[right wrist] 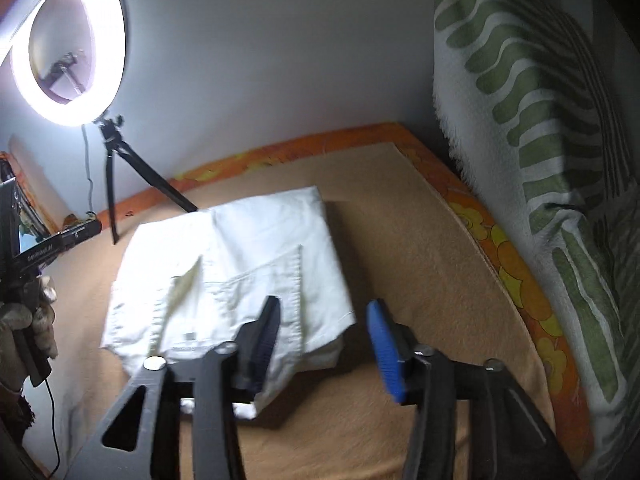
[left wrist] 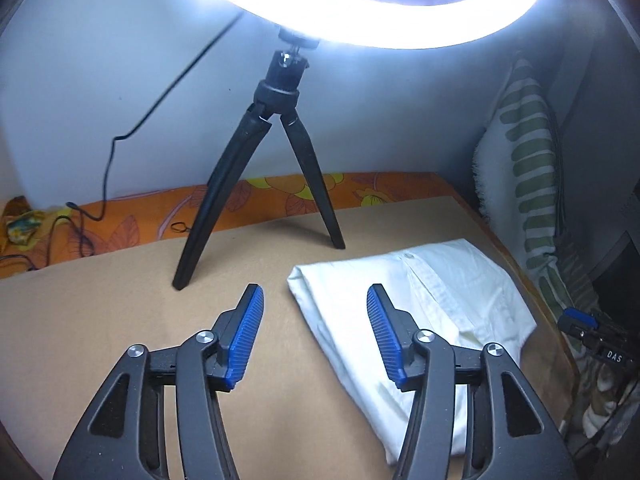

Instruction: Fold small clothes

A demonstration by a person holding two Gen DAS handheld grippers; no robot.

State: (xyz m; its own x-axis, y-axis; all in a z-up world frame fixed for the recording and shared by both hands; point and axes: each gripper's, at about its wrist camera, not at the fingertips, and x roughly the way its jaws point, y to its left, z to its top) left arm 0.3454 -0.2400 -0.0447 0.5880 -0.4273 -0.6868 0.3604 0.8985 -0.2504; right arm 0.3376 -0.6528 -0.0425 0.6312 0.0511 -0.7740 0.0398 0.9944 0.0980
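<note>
A white folded garment [left wrist: 420, 312] lies on the tan board [left wrist: 120, 320]; it also shows in the right wrist view [right wrist: 240, 264] with a seam and pocket showing. My left gripper [left wrist: 315, 300] is open and empty, hovering above the garment's left edge. My right gripper [right wrist: 324, 316] is open and empty, just above the garment's near right corner. The right gripper also shows at the far right of the left wrist view [left wrist: 580, 326]. The left gripper shows at the left edge of the right wrist view [right wrist: 60, 240].
A ring light [left wrist: 360, 8] on a black tripod [left wrist: 260, 184] stands on the board's far side, its cable [left wrist: 104, 168] trailing left. An orange floral sheet [left wrist: 280, 196] edges the board. A green-striped towel [right wrist: 540, 120] hangs on the right. A wall is behind.
</note>
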